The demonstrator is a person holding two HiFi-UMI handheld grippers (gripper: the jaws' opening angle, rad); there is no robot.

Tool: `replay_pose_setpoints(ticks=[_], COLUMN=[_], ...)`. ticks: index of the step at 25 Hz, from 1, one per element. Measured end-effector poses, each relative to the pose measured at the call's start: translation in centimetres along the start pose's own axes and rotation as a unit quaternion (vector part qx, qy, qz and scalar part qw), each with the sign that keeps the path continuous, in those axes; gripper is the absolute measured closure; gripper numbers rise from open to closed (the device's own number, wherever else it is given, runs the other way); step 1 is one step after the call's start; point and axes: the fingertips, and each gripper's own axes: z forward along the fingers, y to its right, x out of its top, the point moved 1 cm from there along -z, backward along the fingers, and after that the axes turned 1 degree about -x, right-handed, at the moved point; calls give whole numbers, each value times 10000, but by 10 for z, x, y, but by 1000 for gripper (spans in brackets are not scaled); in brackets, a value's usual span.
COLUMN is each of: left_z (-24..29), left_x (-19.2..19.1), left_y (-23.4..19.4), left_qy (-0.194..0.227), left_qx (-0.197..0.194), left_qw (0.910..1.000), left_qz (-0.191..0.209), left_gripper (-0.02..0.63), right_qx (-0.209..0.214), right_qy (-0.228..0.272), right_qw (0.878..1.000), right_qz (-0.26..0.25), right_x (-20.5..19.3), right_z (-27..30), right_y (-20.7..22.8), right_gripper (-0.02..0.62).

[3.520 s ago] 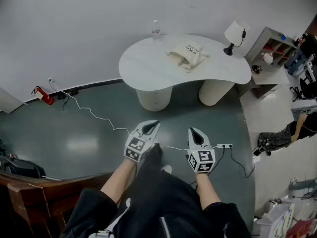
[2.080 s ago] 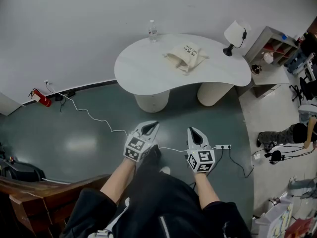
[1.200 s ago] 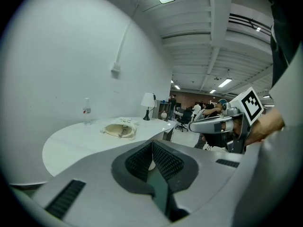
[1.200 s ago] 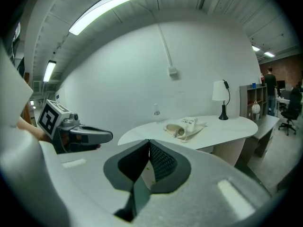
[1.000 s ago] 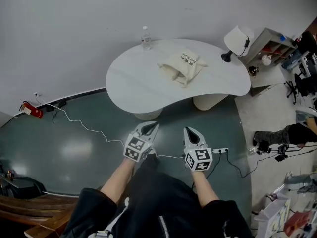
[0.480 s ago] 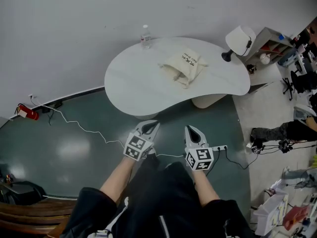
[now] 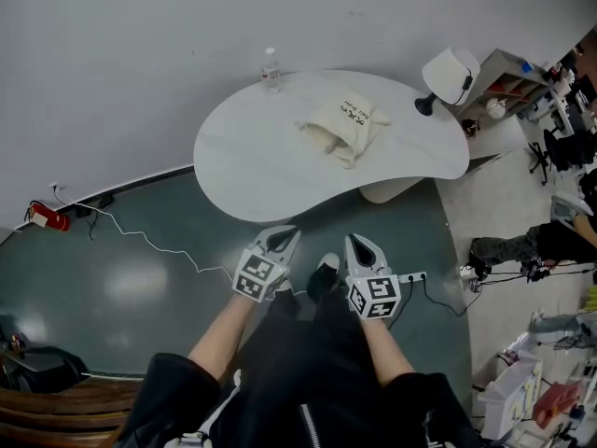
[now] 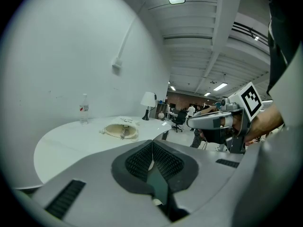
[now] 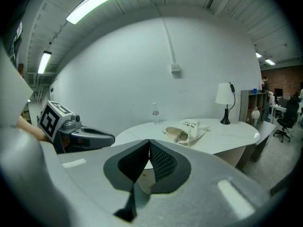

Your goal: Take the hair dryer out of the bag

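– How do the two grippers stand?

– Both are closed with nothing in them. The left gripper point(image 8: 152, 144) has its ribbed pads pressed together, and so does the right gripper point(image 9: 149, 144). In the head view they are held side by side over the green floor point(image 7: 140, 273), apart from each other, tips towards 12 o'clock. Each one shows in the other's view with its marker cube.

– And the bag?

– The bag point(image 7: 343, 125), cream cloth with dark print, lies flat on the white curved table point(image 7: 247, 161). That is at about 12 to 1 o'clock from the grippers and well apart from them. Neither gripper touches the table.

– Can you see the hair dryer?

– Not surely. In the right gripper view the bag's mouth faces the grippers and something small and dull shows in it, too small to tell what it is.

– What else is there?

– On the table, a clear bottle point(image 7: 270, 70) stands upright at 10 o'clock from the bag, near the wall. A lamp point(image 7: 448, 71) with a white shade stands at 2 o'clock. On the floor, a power strip point(image 7: 411, 277) lies at 3 o'clock, just beside the right gripper. A red fire extinguisher point(image 7: 42, 217) lies far off at 9 o'clock, by the wall.
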Motion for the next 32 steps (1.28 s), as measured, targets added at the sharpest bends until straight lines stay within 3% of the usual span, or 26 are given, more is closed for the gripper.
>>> replay_pose_setpoints(ticks=[13, 32], left_z=[28, 120], left_x=[8, 44], left_y=[-33, -75], left_qy=[-120, -289], left_qx=[203, 750], left_qw=[9997, 9965], left_qz=[-31, -221], left_gripper=[592, 592], right_qx=[212, 736], right_qy=[-23, -45], right_qw=[9997, 9973], right_qz=[117, -33], right_x=[10, 59], right_z=[50, 132], right_y=[20, 110], right_gripper=[591, 591])
